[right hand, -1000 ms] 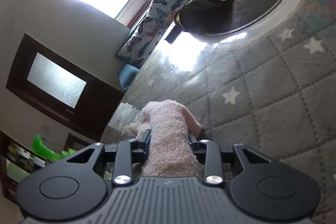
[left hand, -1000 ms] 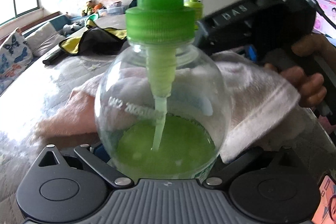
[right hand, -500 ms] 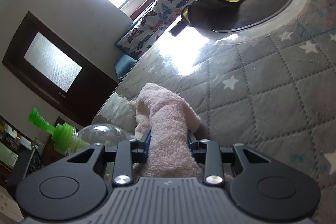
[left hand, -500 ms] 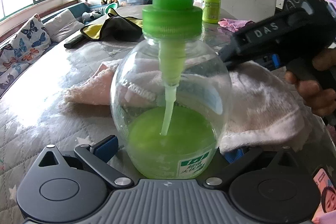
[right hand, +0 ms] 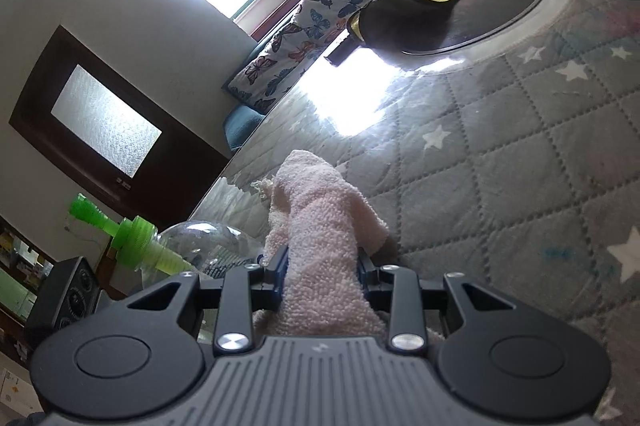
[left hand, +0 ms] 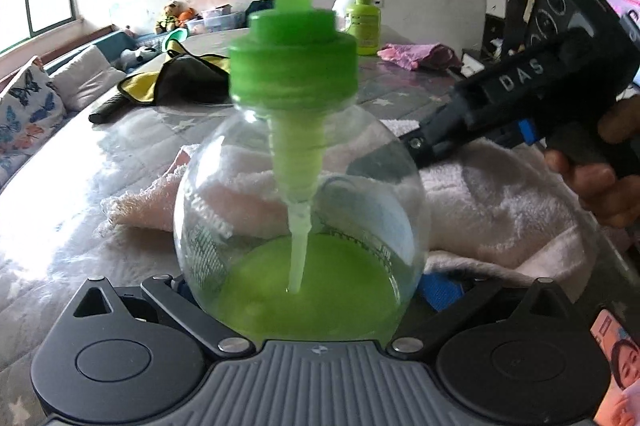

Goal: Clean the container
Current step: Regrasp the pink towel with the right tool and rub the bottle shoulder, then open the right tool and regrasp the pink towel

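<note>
A round clear pump bottle point(left hand: 300, 226) with a green cap and green liquid in its base stands upright between my left gripper's point(left hand: 308, 290) fingers, which are shut on its lower body. The same bottle point(right hand: 208, 246) shows at the lower left of the right wrist view. A pale pink towel point(left hand: 500, 210) lies on the table behind and right of the bottle. My right gripper point(right hand: 322, 266) is shut on a bunched fold of that towel point(right hand: 320, 226); its black body point(left hand: 520, 86), held by a hand point(left hand: 600, 186), reaches in from the right, close behind the bottle.
A yellow and black cloth point(left hand: 176, 82) lies on a dark round plate point(right hand: 500, 6) set in the quilted star-pattern table cover point(right hand: 520, 166). A lime-green bottle point(left hand: 364, 26) and a pink cloth point(left hand: 416, 54) sit at the far side. A butterfly cushion point(right hand: 304, 38) lies beyond the table's left edge.
The bottle has come up a little in the left gripper's view and stands straighter. The right gripper has drawn the towel nearer the bottle, which now shows more fully in the right wrist view.
</note>
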A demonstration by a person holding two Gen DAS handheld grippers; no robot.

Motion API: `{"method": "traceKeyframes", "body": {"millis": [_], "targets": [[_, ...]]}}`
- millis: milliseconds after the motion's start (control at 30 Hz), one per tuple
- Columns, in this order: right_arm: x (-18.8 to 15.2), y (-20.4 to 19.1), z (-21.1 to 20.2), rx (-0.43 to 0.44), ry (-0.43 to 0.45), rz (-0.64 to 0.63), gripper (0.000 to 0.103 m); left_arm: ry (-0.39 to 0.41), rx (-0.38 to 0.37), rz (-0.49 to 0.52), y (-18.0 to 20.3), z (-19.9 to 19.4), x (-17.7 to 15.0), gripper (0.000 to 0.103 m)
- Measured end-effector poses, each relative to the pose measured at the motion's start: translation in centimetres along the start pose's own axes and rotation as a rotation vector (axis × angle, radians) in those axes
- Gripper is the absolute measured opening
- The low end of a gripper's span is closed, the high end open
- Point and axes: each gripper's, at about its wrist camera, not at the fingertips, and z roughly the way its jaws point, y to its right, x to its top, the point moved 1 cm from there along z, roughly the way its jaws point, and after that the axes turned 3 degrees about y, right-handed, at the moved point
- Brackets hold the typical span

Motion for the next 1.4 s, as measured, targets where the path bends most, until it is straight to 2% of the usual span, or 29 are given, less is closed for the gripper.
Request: {"method": "traceKeyframes", "body": {"millis": [333, 533, 767, 833, 900, 1033, 1133, 1200, 1300, 1367, 1400], "targets": [[0.4, 1.4, -1.5, -0.015, 0.028, 0.046, 0.032, 0.017, -0.112, 0.05, -0.1, 2.1, 1.3, 0.103], [1.2, 2.3, -2.9, -0.004, 0.066, 0.09, 0.031, 0.013, -0.132, 0.09, 0.6, 2.9, 1.4, 0.103], [4.0, 0.4, -3.5, 0.126, 0.132, 0.112, 0.031, 0.016, -0.129, 0.093, 0.8, 3.2, 1.4, 0.103], [4.9, -0.4, -3.5, 0.174, 0.148, 0.114, 0.026, 0.016, -0.129, 0.094, 0.8, 3.1, 1.4, 0.103], [5.6, -1.2, -2.8, 0.21, 0.149, 0.108, 0.026, 0.016, -0.13, 0.093, 0.7, 3.2, 1.4, 0.103], [5.6, -1.8, -0.2, 0.126, 0.104, 0.054, 0.026, 0.017, -0.131, 0.091, 0.6, 3.1, 1.4, 0.103], [5.0, -1.1, 0.8, 0.1, 0.096, 0.065, 0.027, 0.017, -0.132, 0.09, 0.5, 3.1, 1.4, 0.103], [4.9, -0.6, 0.9, 0.076, 0.097, 0.063, 0.031, 0.017, -0.133, 0.089, 0.4, 3.1, 1.4, 0.103], [5.2, -0.4, 0.4, 0.02, 0.106, 0.022, 0.047, 0.017, -0.133, 0.088, 0.4, 3.0, 1.4, 0.103], [5.5, -0.6, -0.2, -0.025, 0.106, -0.029, 0.063, 0.017, -0.132, 0.089, 0.4, 3.0, 1.4, 0.103], [5.6, -0.7, -0.5, -0.048, 0.106, -0.055, 0.066, 0.018, -0.132, 0.09, 0.5, 3.0, 1.4, 0.103]]}}
